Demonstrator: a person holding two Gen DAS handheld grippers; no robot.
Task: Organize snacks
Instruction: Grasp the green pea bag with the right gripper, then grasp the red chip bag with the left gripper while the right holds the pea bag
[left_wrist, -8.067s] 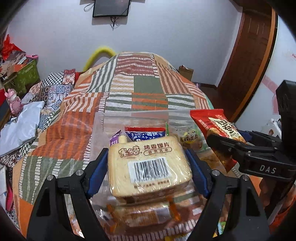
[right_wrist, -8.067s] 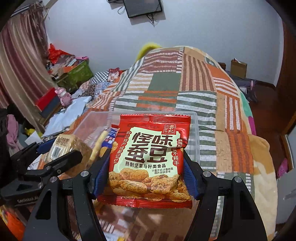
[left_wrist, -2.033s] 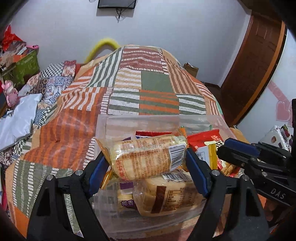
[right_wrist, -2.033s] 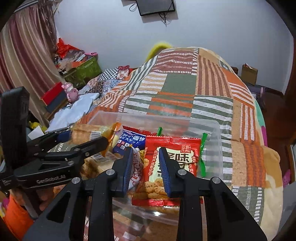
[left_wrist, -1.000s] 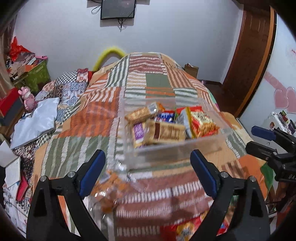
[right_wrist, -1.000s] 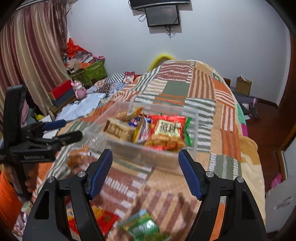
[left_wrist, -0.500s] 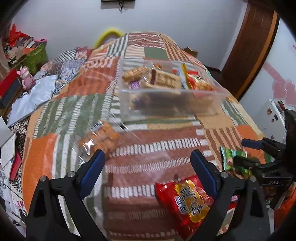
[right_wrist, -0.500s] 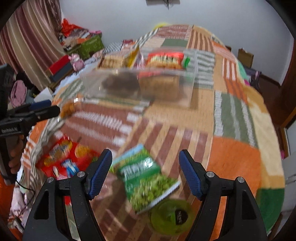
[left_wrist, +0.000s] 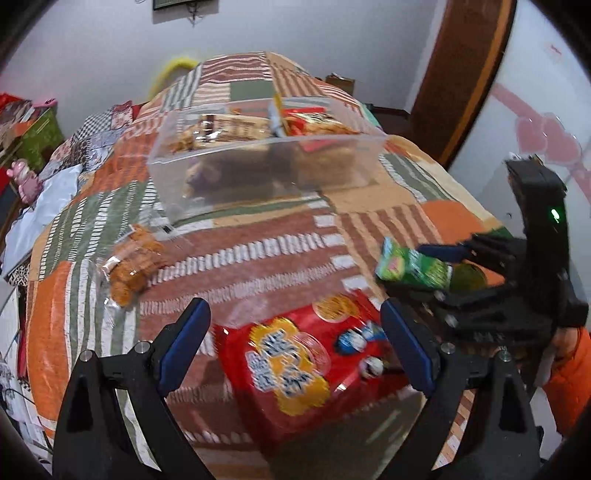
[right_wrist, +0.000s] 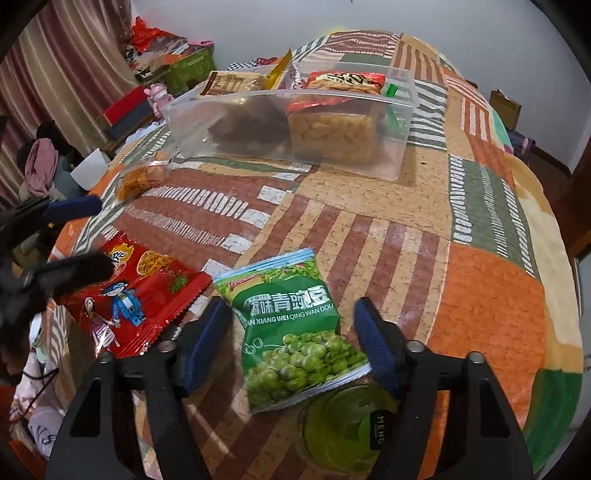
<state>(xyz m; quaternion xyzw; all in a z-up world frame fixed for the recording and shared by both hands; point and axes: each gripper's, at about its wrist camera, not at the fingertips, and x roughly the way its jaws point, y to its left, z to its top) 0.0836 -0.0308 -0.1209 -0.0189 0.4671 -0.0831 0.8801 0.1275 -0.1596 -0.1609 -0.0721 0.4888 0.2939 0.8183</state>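
My left gripper (left_wrist: 295, 343) is open, its fingers on either side of a red snack bag (left_wrist: 295, 365) lying on the patchwork quilt. My right gripper (right_wrist: 291, 339) is open around a green pea bag (right_wrist: 291, 332), which also shows in the left wrist view (left_wrist: 410, 267). The red bag lies to its left in the right wrist view (right_wrist: 125, 295). A clear plastic bin (left_wrist: 266, 166) holding several snack packs stands farther back on the bed (right_wrist: 295, 122). A clear bag of orange snacks (left_wrist: 133, 262) lies left of the bin (right_wrist: 142, 177).
A green round container (right_wrist: 347, 432) sits under the right gripper's near side. The quilt's edge drops off at left and right. Clutter, a pink toy (left_wrist: 27, 179) and boxes lie beside the bed at left. A wooden door (left_wrist: 461, 74) stands at the right.
Both grippers have drawn back from the bin and lowered toward the near snacks. The left now straddles the red bag, the right straddles the green pea bag.
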